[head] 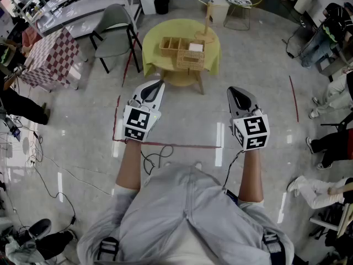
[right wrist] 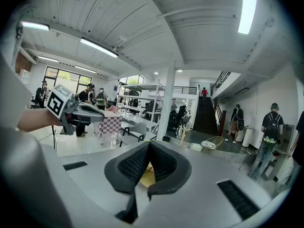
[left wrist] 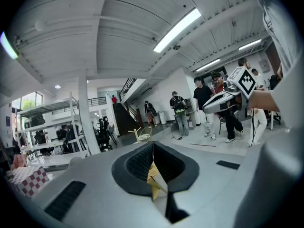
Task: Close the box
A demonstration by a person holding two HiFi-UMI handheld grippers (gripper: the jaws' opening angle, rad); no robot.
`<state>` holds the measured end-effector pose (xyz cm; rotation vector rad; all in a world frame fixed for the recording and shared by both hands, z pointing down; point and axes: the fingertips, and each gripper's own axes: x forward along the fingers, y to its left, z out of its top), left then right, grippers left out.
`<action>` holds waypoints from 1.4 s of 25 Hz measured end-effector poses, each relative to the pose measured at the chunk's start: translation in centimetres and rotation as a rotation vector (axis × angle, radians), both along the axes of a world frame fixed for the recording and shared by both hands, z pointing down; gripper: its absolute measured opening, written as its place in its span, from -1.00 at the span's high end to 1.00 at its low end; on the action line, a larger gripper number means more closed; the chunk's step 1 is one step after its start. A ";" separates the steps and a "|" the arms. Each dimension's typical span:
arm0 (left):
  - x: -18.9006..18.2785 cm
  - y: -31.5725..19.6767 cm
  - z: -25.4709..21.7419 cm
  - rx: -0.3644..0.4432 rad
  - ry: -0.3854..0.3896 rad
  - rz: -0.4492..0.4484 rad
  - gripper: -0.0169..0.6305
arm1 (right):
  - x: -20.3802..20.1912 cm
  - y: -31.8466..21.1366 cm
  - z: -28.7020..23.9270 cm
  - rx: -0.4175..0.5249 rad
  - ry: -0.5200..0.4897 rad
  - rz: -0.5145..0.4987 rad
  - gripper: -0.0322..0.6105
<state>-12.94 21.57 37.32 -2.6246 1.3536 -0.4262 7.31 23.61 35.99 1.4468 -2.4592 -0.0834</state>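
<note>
A woven wicker box (head: 191, 58) stands on a round yellow table (head: 212, 48) a few steps ahead of me, with something white in its open top. Beside it sits a wicker tray with compartments (head: 170, 45). My left gripper (head: 159, 84) and right gripper (head: 234, 90) are held out at waist height, well short of the table, both pointing at it. Each is shut with nothing in it. In the left gripper view the closed pads (left wrist: 142, 163) leave only a sliver of wicker visible. The right gripper view shows a strip of the yellow table (right wrist: 145, 177) below its pads.
A grey chair (head: 113, 29) and a checkered table (head: 52, 57) stand to the left. A red tape line (head: 171, 144) crosses the floor under the grippers, with cables (head: 151, 162) by my feet. People sit and stand along the right edge (head: 331, 93). A white bin (head: 218, 10) is behind the table.
</note>
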 end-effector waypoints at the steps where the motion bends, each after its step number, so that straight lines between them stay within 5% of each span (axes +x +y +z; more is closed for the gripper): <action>1: 0.1 0.0 0.1 0.000 -0.001 -0.001 0.86 | 0.1 0.0 0.2 -0.001 0.000 0.000 0.83; 21: 5.7 0.3 1.1 -0.015 -0.014 -0.100 0.86 | 6.5 -1.4 0.6 0.016 -0.055 -0.051 0.83; 35: 6.2 -9.1 4.5 -0.048 -0.006 -0.103 0.86 | 6.7 -10.5 3.6 0.002 -0.024 -0.045 0.83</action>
